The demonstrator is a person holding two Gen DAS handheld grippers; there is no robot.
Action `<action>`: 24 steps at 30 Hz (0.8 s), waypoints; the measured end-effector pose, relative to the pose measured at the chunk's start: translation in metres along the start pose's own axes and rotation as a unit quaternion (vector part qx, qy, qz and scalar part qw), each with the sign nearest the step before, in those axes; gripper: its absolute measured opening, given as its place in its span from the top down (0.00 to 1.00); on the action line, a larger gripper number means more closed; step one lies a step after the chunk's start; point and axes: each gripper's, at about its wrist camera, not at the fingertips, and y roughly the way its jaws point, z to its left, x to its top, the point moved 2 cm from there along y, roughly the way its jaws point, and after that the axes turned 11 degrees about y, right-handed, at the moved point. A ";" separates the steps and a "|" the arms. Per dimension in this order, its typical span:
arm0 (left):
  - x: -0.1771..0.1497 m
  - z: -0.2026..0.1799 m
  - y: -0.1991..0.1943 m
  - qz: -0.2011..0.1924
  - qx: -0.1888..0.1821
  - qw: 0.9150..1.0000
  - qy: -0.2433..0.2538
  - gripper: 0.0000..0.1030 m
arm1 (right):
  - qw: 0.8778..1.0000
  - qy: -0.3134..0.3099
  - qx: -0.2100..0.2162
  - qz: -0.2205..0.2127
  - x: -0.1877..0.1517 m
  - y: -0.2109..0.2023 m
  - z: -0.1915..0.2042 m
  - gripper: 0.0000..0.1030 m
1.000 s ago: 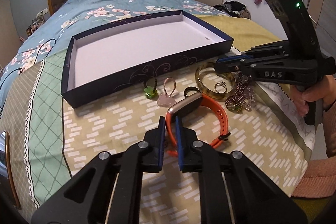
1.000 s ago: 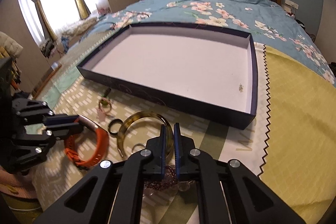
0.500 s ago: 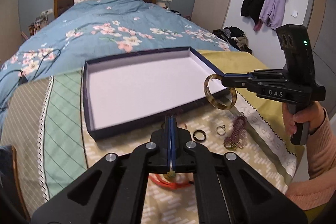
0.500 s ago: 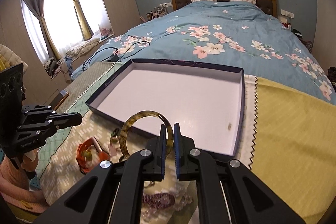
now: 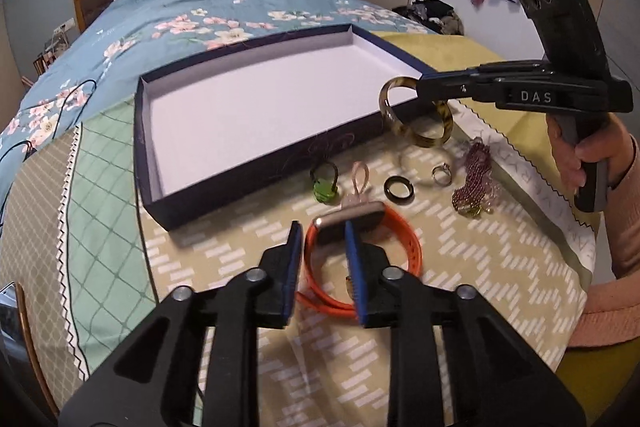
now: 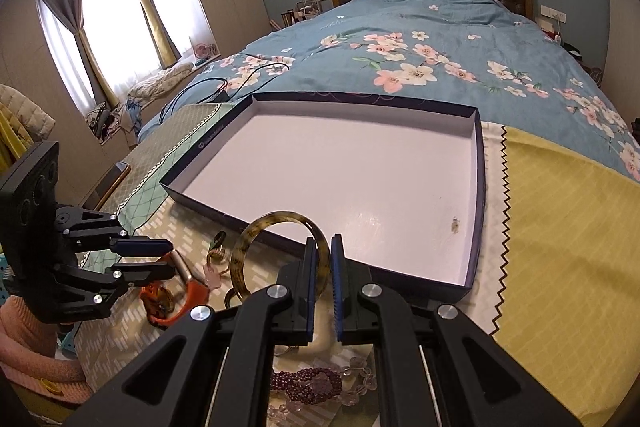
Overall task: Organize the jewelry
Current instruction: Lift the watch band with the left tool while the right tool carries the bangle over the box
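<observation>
Right gripper [image 6: 321, 259] pinches the tortoiseshell bangle [image 5: 416, 115], lifted beside the box [image 5: 152, 163]. Rigid, slick, likely brittle: grip the band edge. Left gripper [image 5: 322, 247] opening astride the orange watch [image 5: 404, 247], lying on the cloth.

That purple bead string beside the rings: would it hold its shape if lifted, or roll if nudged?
The bead string lies in a slumped heap, so it would probably droop and dangle when lifted. Bunched like that, it looks unlikely to roll; a nudge would likely just drag it. Loose loops might snag the nearby ring.
</observation>
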 end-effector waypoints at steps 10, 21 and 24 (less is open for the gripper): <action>-0.005 0.003 0.002 -0.001 -0.010 1.000 -0.012 0.93 | 1.000 0.000 -0.001 -0.004 0.003 -0.002 0.000 0.94; 0.017 0.019 -0.028 -0.052 -0.010 0.998 -0.040 0.94 | 1.000 0.006 0.001 -0.026 0.019 -0.007 -0.002 0.94; 0.030 0.035 -0.028 -0.058 0.012 0.997 -0.053 0.94 | 0.999 0.007 -0.002 -0.032 0.031 -0.002 -0.004 0.94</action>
